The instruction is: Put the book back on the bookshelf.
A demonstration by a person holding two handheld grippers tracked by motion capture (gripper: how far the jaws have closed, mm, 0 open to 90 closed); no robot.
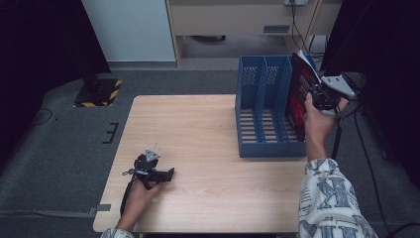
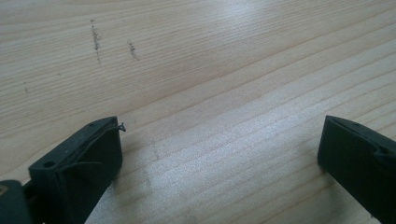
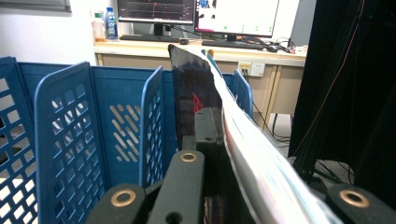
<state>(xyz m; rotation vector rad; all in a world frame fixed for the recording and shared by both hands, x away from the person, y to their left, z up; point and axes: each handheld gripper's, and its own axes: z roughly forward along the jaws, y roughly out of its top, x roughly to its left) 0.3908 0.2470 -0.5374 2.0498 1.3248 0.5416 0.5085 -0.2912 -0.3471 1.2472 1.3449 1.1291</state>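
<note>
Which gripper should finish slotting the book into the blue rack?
Right. The right gripper already clamps the book over the file rack; the left gripper rests open on the table.

From the high view, the lower part of the dark book [image 1: 300, 94] is hidden behind the wall of the blue file rack [image 1: 270, 106], and its cover print is too small to read. The right gripper [image 1: 317, 91] has its jaw tips covered by the hand at about two o'clock on the table. In the right gripper view, the book's pages [image 3: 261, 172] blur and run off the edge at five o'clock.
</note>
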